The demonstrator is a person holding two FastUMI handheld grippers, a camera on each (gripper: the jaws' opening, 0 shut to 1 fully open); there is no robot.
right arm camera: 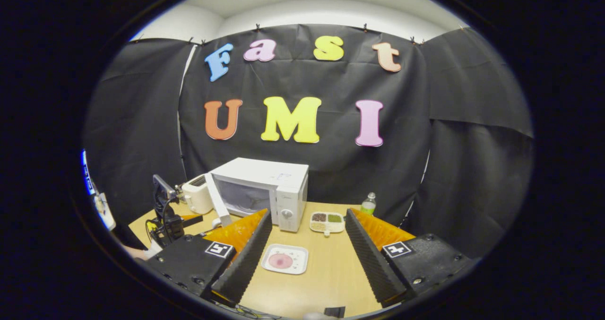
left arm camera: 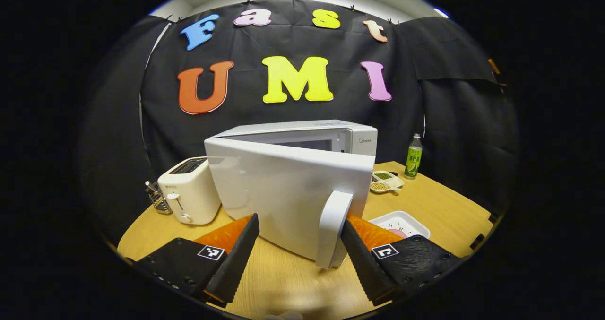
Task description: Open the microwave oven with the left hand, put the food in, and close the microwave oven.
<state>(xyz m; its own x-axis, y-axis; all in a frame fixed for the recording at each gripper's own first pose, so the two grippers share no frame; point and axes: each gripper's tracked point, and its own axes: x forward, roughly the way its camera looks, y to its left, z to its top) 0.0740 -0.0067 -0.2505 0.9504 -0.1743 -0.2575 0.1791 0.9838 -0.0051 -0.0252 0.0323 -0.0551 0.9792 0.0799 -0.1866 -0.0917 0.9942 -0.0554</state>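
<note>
The white microwave (left arm camera: 331, 135) stands on the wooden table with its door (left arm camera: 283, 187) swung partly out toward me. The door's upright handle (left arm camera: 333, 228) sits between the fingers of my left gripper (left arm camera: 300, 220), close to the right-hand finger; the jaws are wide and press on nothing. From the right gripper view, the microwave (right arm camera: 264, 187) shows its door (right arm camera: 216, 202) ajar at the left. A white plate of pink food (right arm camera: 285, 259) lies on the table just ahead of my open right gripper (right arm camera: 308, 212). The same plate (left arm camera: 399, 223) peeks out right of the handle.
A cream toaster (left arm camera: 189, 194) and a wire rack (left arm camera: 158, 199) stand left of the microwave. A divided dish of grains (right arm camera: 327, 220) and a green bottle (right arm camera: 368, 203) sit to its right. A person's hand holds the left gripper (right arm camera: 165, 216) at the table's left edge.
</note>
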